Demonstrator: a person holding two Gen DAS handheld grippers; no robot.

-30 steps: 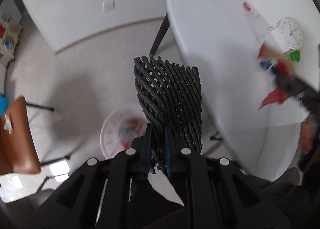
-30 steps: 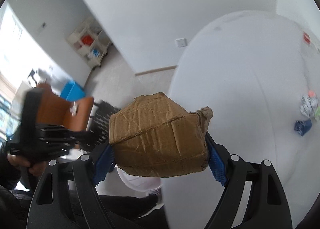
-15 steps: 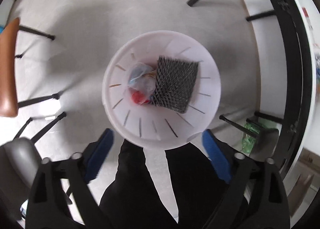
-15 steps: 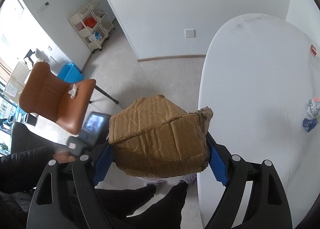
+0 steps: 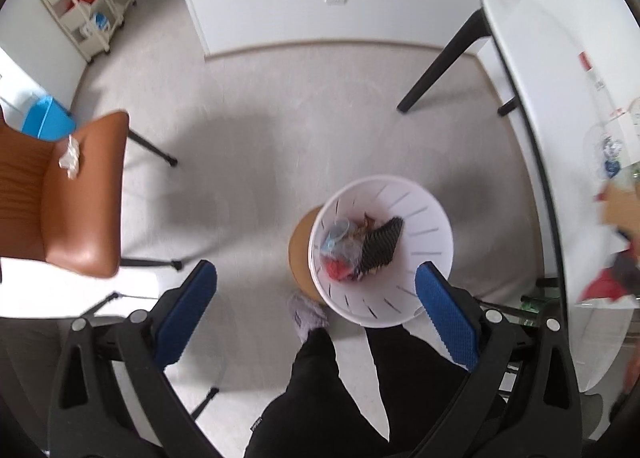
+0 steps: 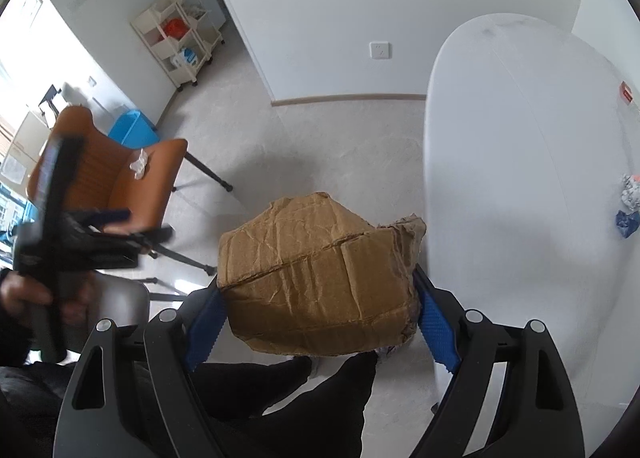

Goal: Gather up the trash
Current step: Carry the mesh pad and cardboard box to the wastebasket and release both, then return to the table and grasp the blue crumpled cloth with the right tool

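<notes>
- Crumpled cardboard box (image 6: 320,278) sits at centre frame of the right wrist view, clamped between the blue pads (image 6: 434,322) of the right gripper (image 6: 318,322), above the floor beside the white table (image 6: 520,178).
- White trash bin (image 5: 424,258), centre-right of the left wrist view, stands on the floor; inside lie black mesh netting (image 5: 380,244), a clear plastic wrapper and a red scrap.
- Left gripper (image 5: 316,320): jaws spread wide, nothing between them, above the bin.
- Small wrappers (image 6: 630,202) lie on the table at right edge.
- Brown chair (image 5: 76,194), left of frame, carries a crumpled white wad (image 5: 70,158).
</notes>
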